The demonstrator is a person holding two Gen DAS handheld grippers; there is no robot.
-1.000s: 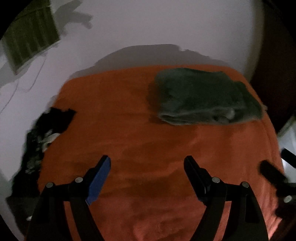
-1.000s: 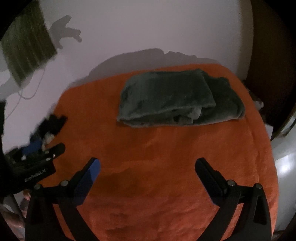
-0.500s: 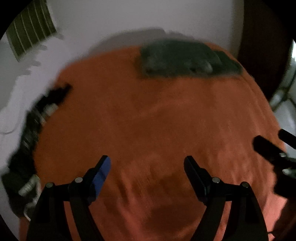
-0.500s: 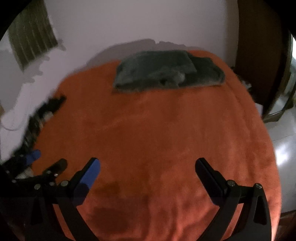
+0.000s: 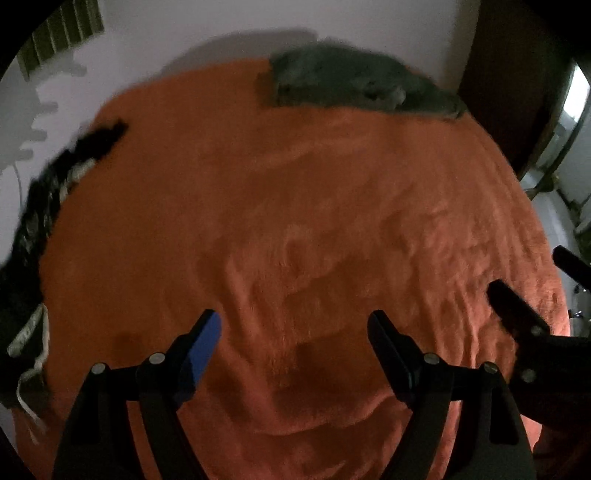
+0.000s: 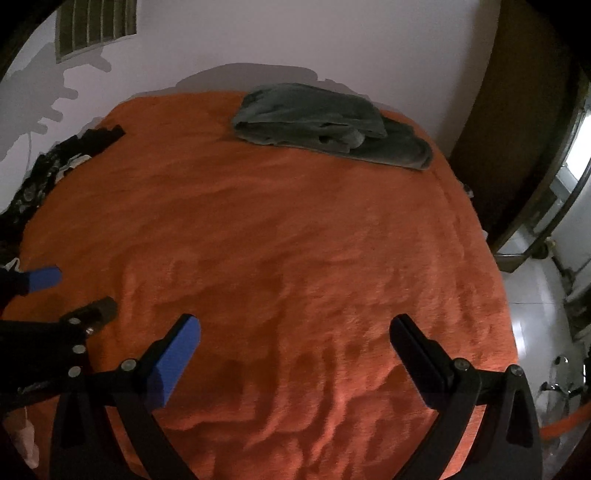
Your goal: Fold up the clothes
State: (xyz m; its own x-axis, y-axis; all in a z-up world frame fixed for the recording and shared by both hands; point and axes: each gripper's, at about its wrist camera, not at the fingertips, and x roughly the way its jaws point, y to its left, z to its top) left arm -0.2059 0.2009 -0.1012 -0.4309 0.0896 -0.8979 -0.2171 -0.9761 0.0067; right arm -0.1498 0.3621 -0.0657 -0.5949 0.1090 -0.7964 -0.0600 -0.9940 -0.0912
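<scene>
A folded grey-green garment [image 5: 354,86] [image 6: 328,123] lies at the far side of an orange fleece blanket [image 5: 295,221] [image 6: 277,240], near the wall. A dark patterned pile of clothes [image 5: 44,206] [image 6: 48,166] lies along the blanket's left edge. My left gripper [image 5: 293,326] hangs open over the near part of the blanket with nothing between its fingers. My right gripper [image 6: 295,330] is open too, also empty, and shows at the right edge of the left wrist view. Both are far from the grey-green garment.
A white wall [image 6: 295,37] with a vent [image 6: 96,26] stands behind the bed. A dark wooden door or wardrobe [image 6: 517,129] is at the right, with pale tiled floor [image 6: 532,314] beyond the blanket's right edge.
Both grippers have drawn back from the folded garment, which now sits farther off and higher in both views. More of the blanket and the dark pile shows. Both grippers stay open.
</scene>
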